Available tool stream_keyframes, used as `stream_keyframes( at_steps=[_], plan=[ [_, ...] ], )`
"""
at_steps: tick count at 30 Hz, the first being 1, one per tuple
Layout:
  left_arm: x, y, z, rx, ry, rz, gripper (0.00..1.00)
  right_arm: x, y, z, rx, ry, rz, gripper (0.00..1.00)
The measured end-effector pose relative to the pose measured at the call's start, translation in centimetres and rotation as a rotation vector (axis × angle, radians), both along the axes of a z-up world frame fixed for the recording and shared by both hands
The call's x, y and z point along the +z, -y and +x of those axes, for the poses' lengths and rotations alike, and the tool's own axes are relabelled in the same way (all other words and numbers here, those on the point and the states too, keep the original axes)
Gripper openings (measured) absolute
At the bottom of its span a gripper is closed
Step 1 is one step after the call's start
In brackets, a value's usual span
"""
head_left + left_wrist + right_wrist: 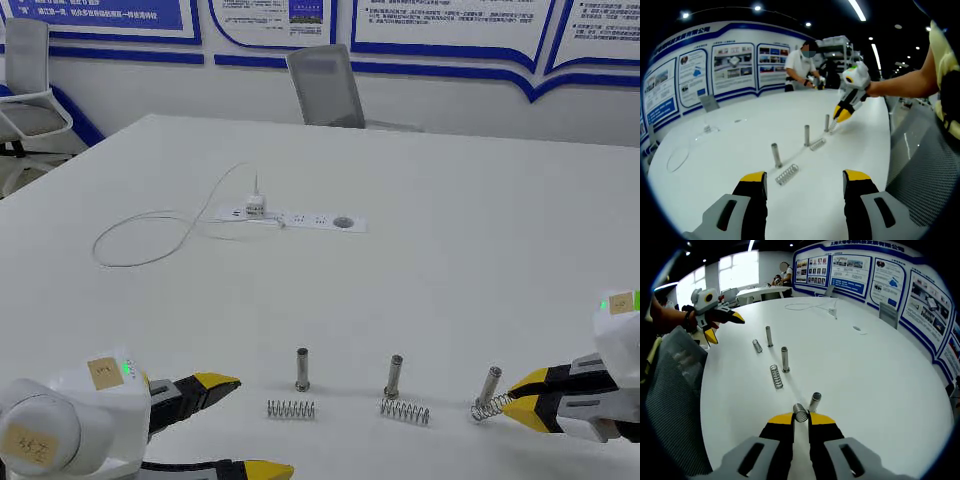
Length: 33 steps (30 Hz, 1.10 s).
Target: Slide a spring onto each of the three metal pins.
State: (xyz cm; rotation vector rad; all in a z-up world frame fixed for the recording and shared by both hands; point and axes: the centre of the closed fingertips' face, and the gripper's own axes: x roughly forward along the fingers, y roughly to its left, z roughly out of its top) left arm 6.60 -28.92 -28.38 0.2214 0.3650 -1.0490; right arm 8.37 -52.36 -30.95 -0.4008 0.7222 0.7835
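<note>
Three short metal pins stand in a row near the front of the white table: the left pin, the middle pin and the right pin. One spring lies in front of the left pin, another spring in front of the middle pin. My right gripper is shut on the third spring, holding it low beside the right pin. My left gripper is open and holds nothing, just short of the nearest spring and left pin.
A white power strip with a plugged charger and a looping cable lies mid-table. A grey chair stands at the far edge, another chair at far left. People stand at a far bench.
</note>
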Motion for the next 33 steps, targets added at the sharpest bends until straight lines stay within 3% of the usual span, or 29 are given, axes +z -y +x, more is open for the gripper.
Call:
stream_keyframes(
  at_steps=[12, 33],
  plan=[
    [-0.1, 0.1, 0.0, -0.004, 0.000, -0.002, 0.62, 0.4, -0.2, -0.2, -0.005, -0.009, 0.000, 0.12],
    [0.5, 1.7, -0.1, -0.059, 0.015, 0.009, 0.62, 2.2, -3.6, -1.2, 0.077, 0.000, 0.002, 0.12]
  ],
)
